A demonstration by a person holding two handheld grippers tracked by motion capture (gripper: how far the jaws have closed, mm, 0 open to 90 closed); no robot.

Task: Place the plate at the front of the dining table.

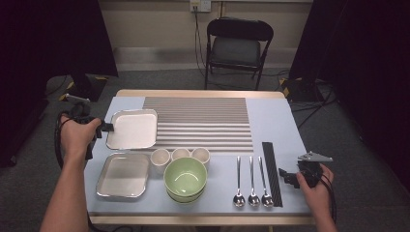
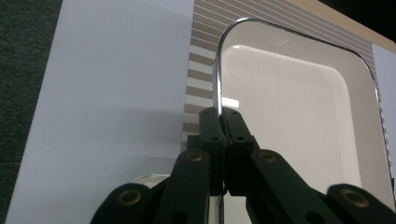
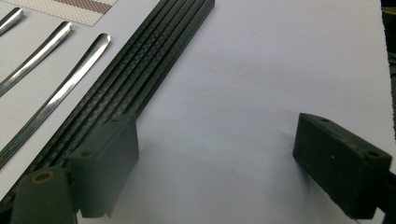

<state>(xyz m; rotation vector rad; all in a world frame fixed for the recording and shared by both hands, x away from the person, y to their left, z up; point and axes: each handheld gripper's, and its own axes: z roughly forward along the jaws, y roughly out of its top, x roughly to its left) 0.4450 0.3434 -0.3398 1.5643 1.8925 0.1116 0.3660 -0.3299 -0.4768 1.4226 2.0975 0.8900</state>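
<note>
A steel tray with a white inside (image 1: 133, 129) lies at the table's back left, partly over the striped mat (image 1: 200, 121). My left gripper (image 1: 107, 128) is shut on that tray's left rim; in the left gripper view the two jaws pinch the shiny edge of the tray (image 2: 289, 107), left gripper (image 2: 222, 119). At the front right my right gripper (image 1: 286, 175) stands open over bare blue cloth, right gripper (image 3: 217, 163), its jaws wide apart with nothing between them. A bundle of black strips (image 1: 271, 174) lies just to its left, black strips (image 3: 140, 70).
A second steel tray (image 1: 123, 175) sits at the front left. Three pale cups (image 1: 180, 154) stand behind stacked green bowls (image 1: 185, 178). Three spoons (image 1: 251, 181) lie beside the black strips, spoons (image 3: 56, 93). A black chair (image 1: 239, 46) stands beyond the table.
</note>
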